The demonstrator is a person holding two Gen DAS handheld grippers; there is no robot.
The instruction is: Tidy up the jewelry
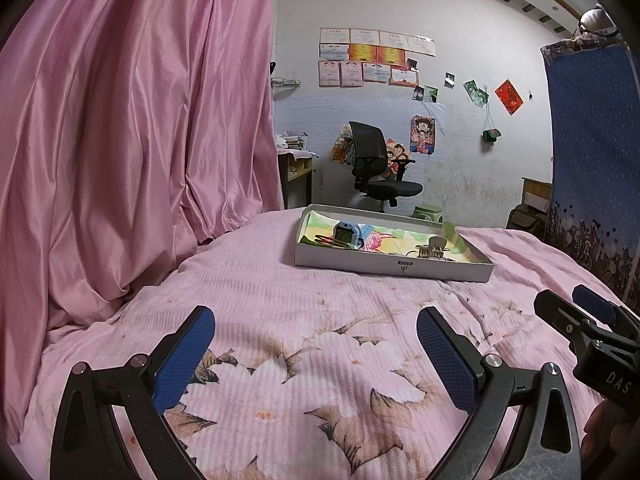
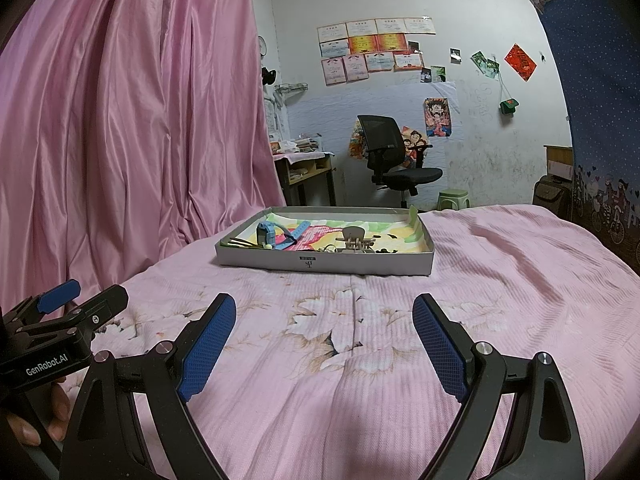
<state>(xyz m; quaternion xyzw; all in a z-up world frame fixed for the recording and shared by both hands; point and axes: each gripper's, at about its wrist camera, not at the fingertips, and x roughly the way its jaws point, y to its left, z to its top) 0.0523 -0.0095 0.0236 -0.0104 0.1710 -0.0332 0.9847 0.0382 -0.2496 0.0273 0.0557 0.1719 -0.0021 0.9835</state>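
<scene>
Resting on pink floral bedspread [image 2: 400, 360]: one shallow grey cardboard tray [image 2: 280, 261], paper-lined, ahead of both grippers. Inside, left to right: gold-toned hairpins [image 2: 240, 243], one blue plastic watch [image 2: 267, 233] with strap, one beige claw clip [image 2: 352, 240]. Pink satin curtain [image 2: 120, 120] on left. Left gripper [image 1: 316, 354] jaws spread wide, holding nothing. Right gripper [image 2: 324, 344] jaws spread wide, holding nothing, above quilt.

A ribbed pink cotton bedspread [image 2: 480, 280] lies matt beneath the smooth grey cardboard tray [image 2: 324, 262]; glossy pink satin curtain [image 2: 132, 120] behind.
</scene>
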